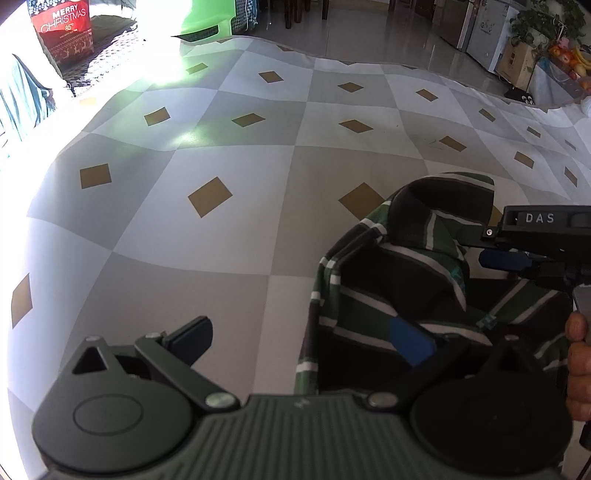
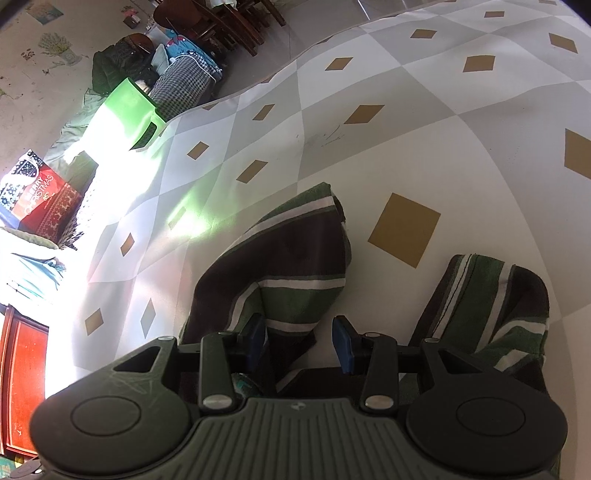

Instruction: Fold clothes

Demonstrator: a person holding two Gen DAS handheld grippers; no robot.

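Observation:
A dark brown, green and white striped shirt (image 1: 399, 280) lies bunched on the checked tablecloth (image 1: 221, 229), low and right in the left wrist view. My left gripper (image 1: 306, 343) is open; its right finger (image 1: 410, 343) rests over the shirt's left part, its left finger (image 1: 192, 338) over bare cloth. My right gripper (image 1: 506, 254) enters from the right above the shirt's collar. In the right wrist view the shirt (image 2: 291, 273) lies under my right gripper (image 2: 301, 343), which is open, with a sleeve (image 2: 491, 306) at the right.
The tablecloth (image 2: 369, 122) has grey and white squares with tan diamonds. A green container (image 2: 125, 110) and a red Christmas bag (image 1: 62, 26) stand past the far edge. A fruit pile (image 1: 569, 59) and a cabinet sit at the far right.

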